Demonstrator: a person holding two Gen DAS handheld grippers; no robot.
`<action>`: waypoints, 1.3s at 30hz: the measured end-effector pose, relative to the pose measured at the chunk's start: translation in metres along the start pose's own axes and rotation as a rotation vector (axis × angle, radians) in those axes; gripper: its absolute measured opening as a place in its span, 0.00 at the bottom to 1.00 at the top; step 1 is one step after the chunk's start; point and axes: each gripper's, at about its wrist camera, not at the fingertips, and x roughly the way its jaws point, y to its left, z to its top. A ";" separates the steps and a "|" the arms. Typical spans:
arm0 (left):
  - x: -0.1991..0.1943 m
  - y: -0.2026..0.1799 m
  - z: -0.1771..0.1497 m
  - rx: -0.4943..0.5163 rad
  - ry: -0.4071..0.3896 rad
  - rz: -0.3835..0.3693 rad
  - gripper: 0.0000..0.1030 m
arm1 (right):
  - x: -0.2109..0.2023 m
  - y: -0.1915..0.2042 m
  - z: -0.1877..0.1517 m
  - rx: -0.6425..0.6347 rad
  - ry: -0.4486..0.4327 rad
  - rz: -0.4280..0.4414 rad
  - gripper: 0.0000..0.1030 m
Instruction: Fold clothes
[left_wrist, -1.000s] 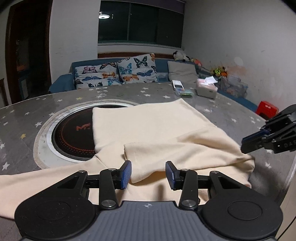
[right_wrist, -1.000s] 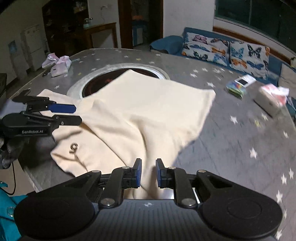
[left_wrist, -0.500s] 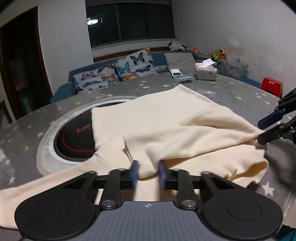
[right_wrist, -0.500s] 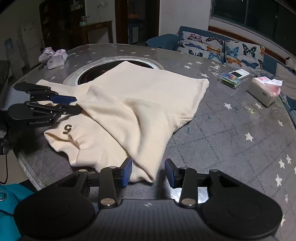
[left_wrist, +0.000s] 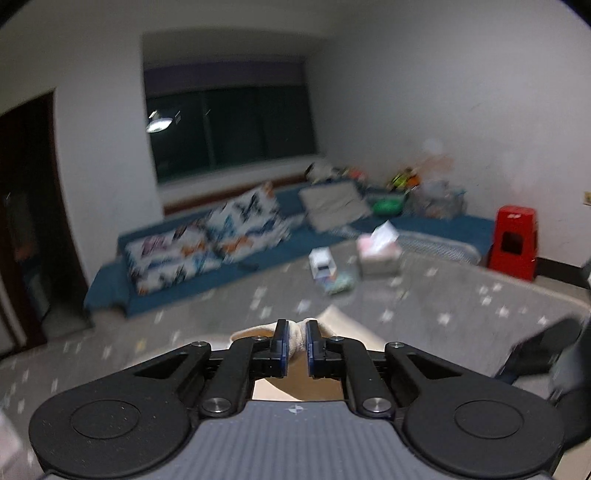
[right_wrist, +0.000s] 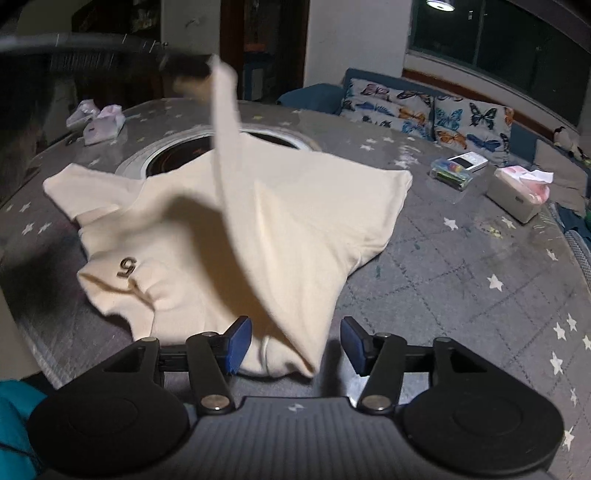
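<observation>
Since half a second ago: left gripper (left_wrist: 294, 341) raised off the table, now clamped on a fold of the cream garment (right_wrist: 280, 221), one strip pulled up taut. Right gripper (right_wrist: 295, 345) opening wider, hem edge between pads, not pinched. Garment bulk flat on the star-patterned grey table (right_wrist: 461, 273), partly over the round inset (right_wrist: 162, 162). Blue sofa (left_wrist: 110, 280), butterfly cushions (right_wrist: 436, 114), tissue box (right_wrist: 517, 192) beyond.

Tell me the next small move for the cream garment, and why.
Probably carry the left gripper across toward the garment's far side. It is shut on a pinch of the cream garment, whose flap hangs lifted above the table, while the right gripper jaws are opening, clear of the cloth.
</observation>
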 end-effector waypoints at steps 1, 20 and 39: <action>0.000 -0.004 0.007 0.015 -0.019 -0.008 0.10 | 0.000 -0.002 0.001 0.018 -0.010 -0.005 0.53; -0.022 0.005 -0.040 0.004 0.055 -0.007 0.10 | -0.009 -0.032 -0.021 0.162 -0.011 -0.114 0.52; -0.039 0.032 -0.103 -0.103 0.241 0.022 0.21 | -0.023 -0.032 0.013 0.055 -0.020 0.047 0.39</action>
